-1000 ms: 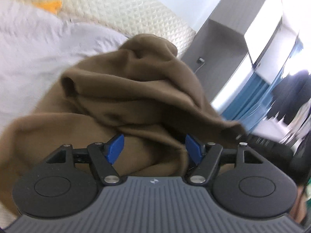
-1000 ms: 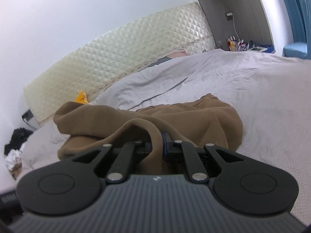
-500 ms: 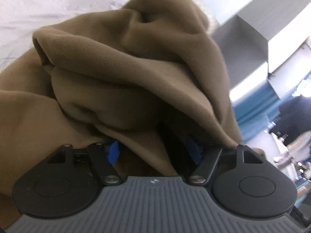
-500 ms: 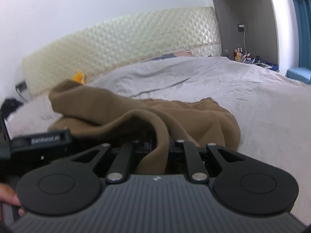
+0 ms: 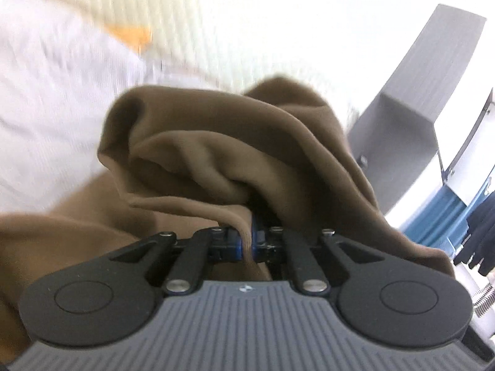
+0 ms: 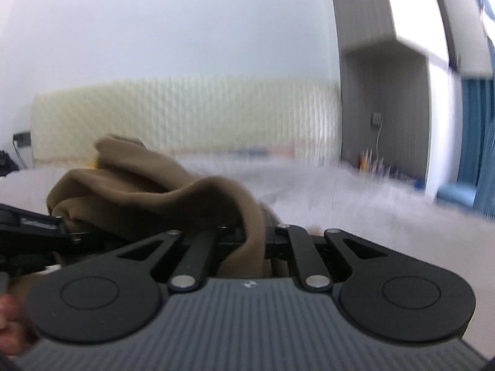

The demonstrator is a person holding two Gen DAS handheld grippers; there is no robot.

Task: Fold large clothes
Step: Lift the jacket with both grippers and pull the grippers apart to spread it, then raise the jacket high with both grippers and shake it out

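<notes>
A large brown garment point(image 5: 216, 142) is bunched up over the grey bed sheet point(image 5: 46, 99). My left gripper point(image 5: 246, 241) is shut on a fold of it, with cloth pinched between the blue pads. My right gripper point(image 6: 255, 238) is shut on another fold of the same brown garment point(image 6: 148, 188), which hangs between the jaws and hides the pads. The left gripper's body point(image 6: 34, 228) shows at the left edge of the right wrist view, close beside the right one. Both views are blurred by motion.
A cream quilted headboard point(image 6: 185, 114) runs along the far side of the bed. A grey wall cabinet point(image 5: 411, 92) and blue curtains point(image 6: 476, 142) stand to the right. An orange item point(image 5: 130, 32) lies near the headboard. A nightstand with small bottles point(image 6: 374, 160) sits by the bed.
My left gripper was open around the brown cloth and has closed on a fold. Both grippers have risen, lifting the garment off the bed. The right gripper stays shut on the cloth.
</notes>
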